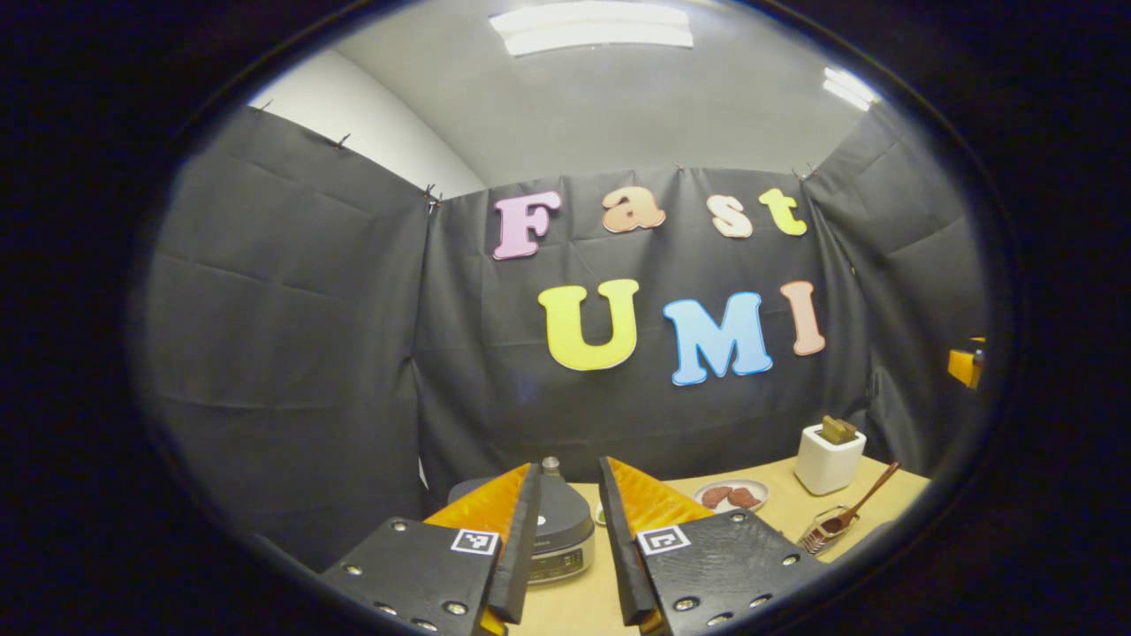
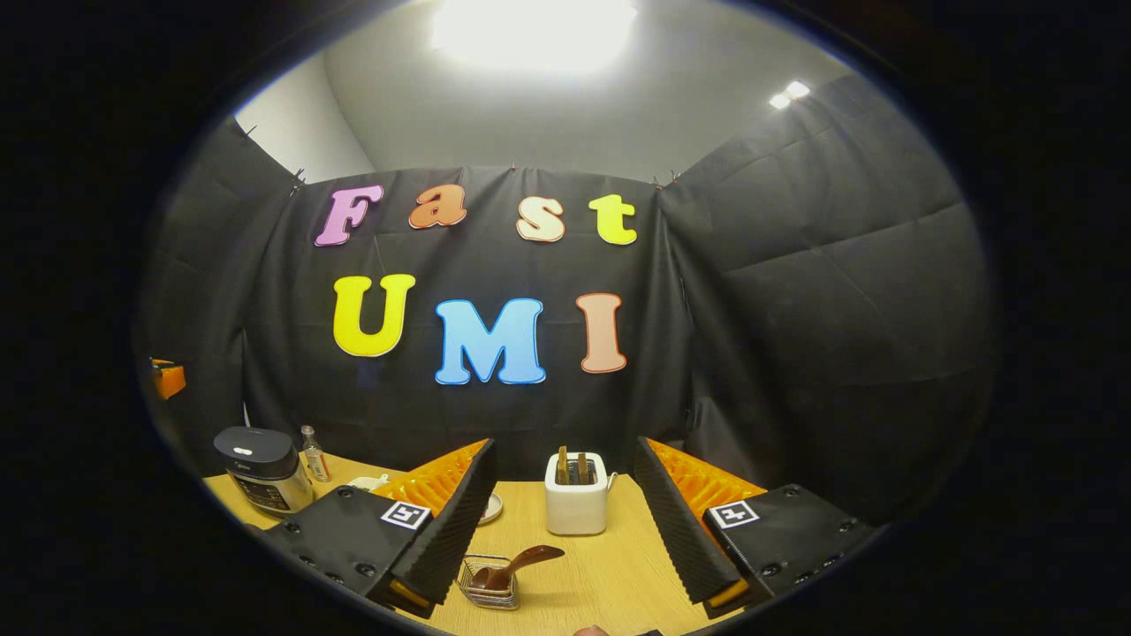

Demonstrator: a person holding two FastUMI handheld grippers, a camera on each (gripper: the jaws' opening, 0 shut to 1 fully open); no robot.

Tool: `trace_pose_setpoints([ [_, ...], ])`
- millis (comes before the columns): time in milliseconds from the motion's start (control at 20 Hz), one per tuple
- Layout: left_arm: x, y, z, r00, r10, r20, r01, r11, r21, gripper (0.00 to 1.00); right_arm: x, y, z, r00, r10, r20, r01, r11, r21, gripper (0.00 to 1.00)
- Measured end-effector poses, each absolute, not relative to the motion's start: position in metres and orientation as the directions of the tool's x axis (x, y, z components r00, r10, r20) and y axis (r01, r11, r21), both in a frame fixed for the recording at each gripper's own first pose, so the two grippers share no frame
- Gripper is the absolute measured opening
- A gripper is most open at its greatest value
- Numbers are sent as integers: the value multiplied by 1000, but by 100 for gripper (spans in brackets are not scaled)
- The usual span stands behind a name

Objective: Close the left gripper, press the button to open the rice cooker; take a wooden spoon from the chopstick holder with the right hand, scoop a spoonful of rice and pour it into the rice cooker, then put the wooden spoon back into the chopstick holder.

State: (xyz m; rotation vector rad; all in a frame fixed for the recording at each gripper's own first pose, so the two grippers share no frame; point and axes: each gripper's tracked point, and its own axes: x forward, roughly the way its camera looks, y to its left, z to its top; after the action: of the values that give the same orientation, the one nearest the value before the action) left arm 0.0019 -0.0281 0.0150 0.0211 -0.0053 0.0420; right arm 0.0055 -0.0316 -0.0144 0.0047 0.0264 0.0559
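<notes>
left gripper (image 1: 568, 539) fingers parted with a gap, holding nothing, above the wooden table (image 1: 574, 609), aimed at the rice cooker (image 1: 557, 530), lid down. right gripper (image 2: 565, 530) spread wide, empty, facing the white chopstick holder (image 2: 576, 505) with wooden pieces standing in it. a wooden spoon (image 2: 512, 568) lies in a small clear container (image 2: 489, 585) near the right gripper's left finger. small bottle (image 2: 312, 455) just beside the cooker. plate (image 1: 732, 495) with reddish pieces sits between cooker and holder.
</notes>
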Motion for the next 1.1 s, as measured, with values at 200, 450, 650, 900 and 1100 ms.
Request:
trace_pose_setpoints([
  [200, 7, -19, 15, 995, 96, 14, -96, 995, 34, 15, 4, -35, -20, 994, 100, -36, -100, 995, 8, 98],
  [450, 31, -9, 10, 997, 74, -3, -74, 997, 17, 1, 8, -36, -25, 994, 102, -40, -102, 995, -6, 100],
  [650, 72, 3, -5, 999, 27, -33, -26, 1000, 9, 0, 15, -27, -29, 996, 67, -55, -67, 998, -4, 99],
  [900, 119, 17, -53, 993, -25, -113, 25, 1000, -2, 1, 24, -4, -27, 998, 19, -53, -20, 1000, -22, 99],
  [1100, 149, 27, -101, 980, -53, -194, 50, 999, -19, 0, 25, 11, -31, 997, -8, -71, 5, 999, -42, 95],
])
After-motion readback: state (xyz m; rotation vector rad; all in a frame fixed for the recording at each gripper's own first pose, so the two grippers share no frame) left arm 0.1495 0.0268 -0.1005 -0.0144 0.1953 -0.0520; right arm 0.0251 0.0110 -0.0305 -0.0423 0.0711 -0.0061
